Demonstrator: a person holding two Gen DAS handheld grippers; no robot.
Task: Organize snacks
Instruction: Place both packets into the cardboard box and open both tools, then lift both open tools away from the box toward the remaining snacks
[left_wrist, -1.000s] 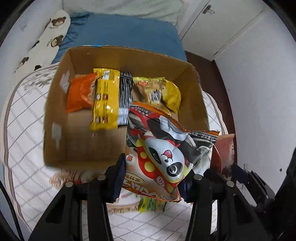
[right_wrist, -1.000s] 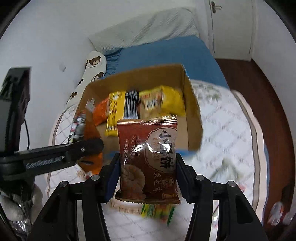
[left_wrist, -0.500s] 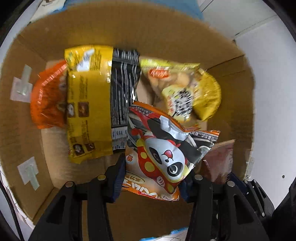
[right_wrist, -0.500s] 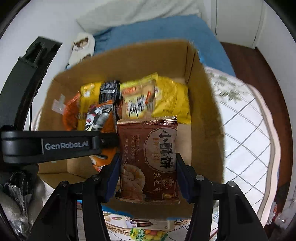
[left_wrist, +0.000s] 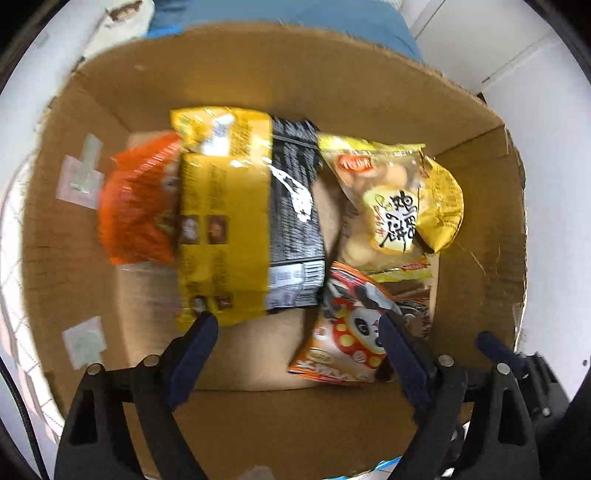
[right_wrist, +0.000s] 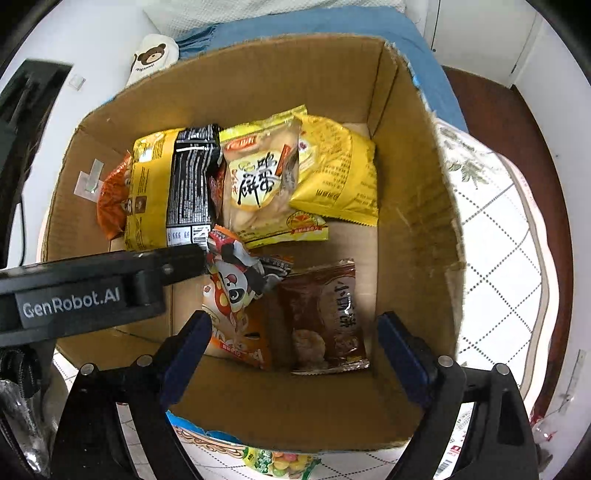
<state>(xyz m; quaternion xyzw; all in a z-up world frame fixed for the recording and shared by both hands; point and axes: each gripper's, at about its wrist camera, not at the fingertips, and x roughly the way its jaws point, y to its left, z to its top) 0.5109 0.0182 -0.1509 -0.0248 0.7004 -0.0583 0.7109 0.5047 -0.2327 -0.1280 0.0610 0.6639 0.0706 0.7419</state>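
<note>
Both pairs of jaws have just been opening since a moment ago, when each pinched a packet above the box; both packets now lie on the box floor, clear of the blue pads. Left gripper (left_wrist: 297, 345) stands wide over the open brown cardboard box (left_wrist: 74, 258), and the orange panda-print snack bag (left_wrist: 347, 332) lies below it, near the right pad but not pressed by either pad. Right gripper (right_wrist: 293, 347) is likewise spread wide, and the dark brown glossy biscuit packet (right_wrist: 325, 317) lies flat on the cardboard between its pads, touched by neither. In the right wrist view the panda bag (right_wrist: 236, 295) lies just left of the brown packet, their edges overlapping, and the left gripper's black arm with white lettering (right_wrist: 74, 299) reaches in from the left above it.

Farther back in the box, a row of packets lies against the far wall: a crinkled orange bag (left_wrist: 136, 206) at the left, a long yellow packet (left_wrist: 221, 221) partly over it, a black striped packet (left_wrist: 295, 221) beside that, then a clear-and-yellow bag of pale round biscuits (left_wrist: 384, 206) on top of a plain yellow foil bag (left_wrist: 443, 206).

The box sits on a white quilted cover with a diamond grid (right_wrist: 498, 240). Beyond it are a blue blanket (right_wrist: 314, 26) and a white bear-print pillow (right_wrist: 151, 57).
</note>
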